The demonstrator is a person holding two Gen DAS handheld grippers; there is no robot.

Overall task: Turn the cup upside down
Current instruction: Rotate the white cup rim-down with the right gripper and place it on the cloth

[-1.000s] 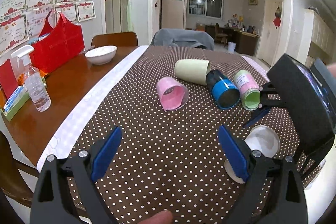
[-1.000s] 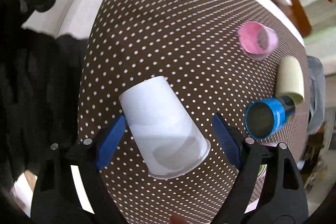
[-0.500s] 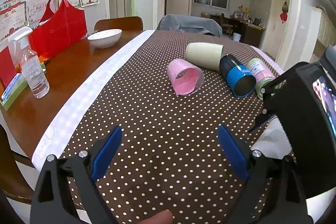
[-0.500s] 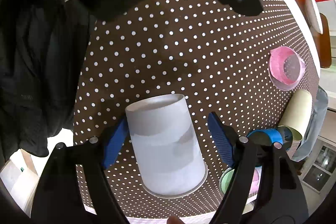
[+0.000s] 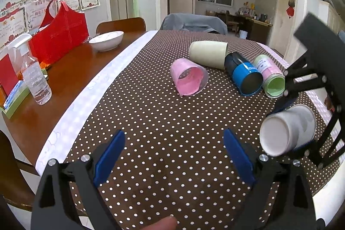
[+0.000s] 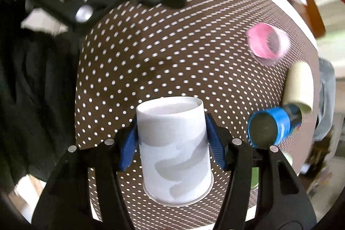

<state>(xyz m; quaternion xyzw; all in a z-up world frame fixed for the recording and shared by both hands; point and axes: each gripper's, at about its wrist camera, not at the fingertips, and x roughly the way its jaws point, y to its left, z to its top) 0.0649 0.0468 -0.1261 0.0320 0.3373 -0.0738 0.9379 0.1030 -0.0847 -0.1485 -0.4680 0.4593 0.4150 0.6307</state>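
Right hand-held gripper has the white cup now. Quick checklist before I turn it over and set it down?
1. Right hand-held gripper pads on both sides of white cup: ok.
2. Cup lifted off the polka-dot tablecloth: ok in the left view.
3. Landing patch in front bare: ok.
4. Left hand-held gripper open, holding nothing: ok.
5. Blue cup apart from the grasp: ok, but near.
6. Grip firmness: cannot tell.

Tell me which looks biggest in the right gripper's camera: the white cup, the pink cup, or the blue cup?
1. White cup, by far, though it sits closest to the camera, between the right gripper pads.
2. Blue cup and pink cup look about alike; the pink one is blurred and farther off, so no ranking.
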